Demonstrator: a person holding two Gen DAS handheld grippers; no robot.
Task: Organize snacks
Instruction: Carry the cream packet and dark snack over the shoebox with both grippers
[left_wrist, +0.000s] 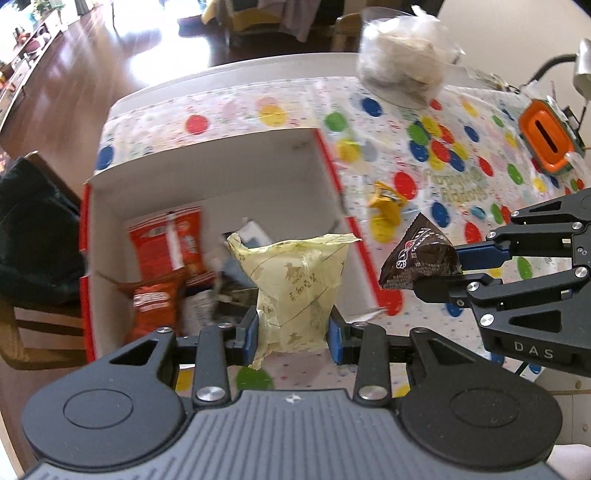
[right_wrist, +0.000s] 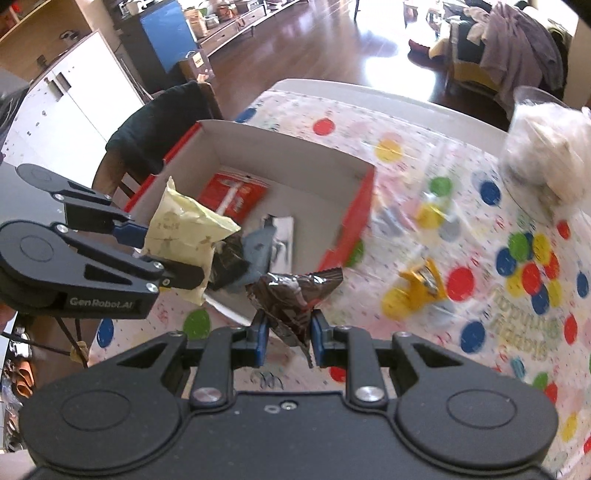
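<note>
My left gripper (left_wrist: 291, 338) is shut on a pale yellow snack packet (left_wrist: 295, 284) and holds it above the near edge of a red-and-white cardboard box (left_wrist: 221, 173). It also shows in the right wrist view (right_wrist: 177, 254) with the yellow packet (right_wrist: 184, 229). My right gripper (right_wrist: 288, 341) is shut on a dark brown snack packet (right_wrist: 291, 299), just right of the box (right_wrist: 351, 218). It appears in the left wrist view (left_wrist: 443, 275) with the brown packet (left_wrist: 417, 258). Red snack bags (left_wrist: 166, 243) and other packets lie in the box.
A yellow wrapped snack (left_wrist: 386, 205) lies on the polka-dot tablecloth (left_wrist: 443, 147), also in the right wrist view (right_wrist: 417, 288). A clear bag of white items (left_wrist: 402, 55) sits at the far edge. An orange and green container (left_wrist: 546, 140) stands at the right. A chair (right_wrist: 159, 125) stands left of the table.
</note>
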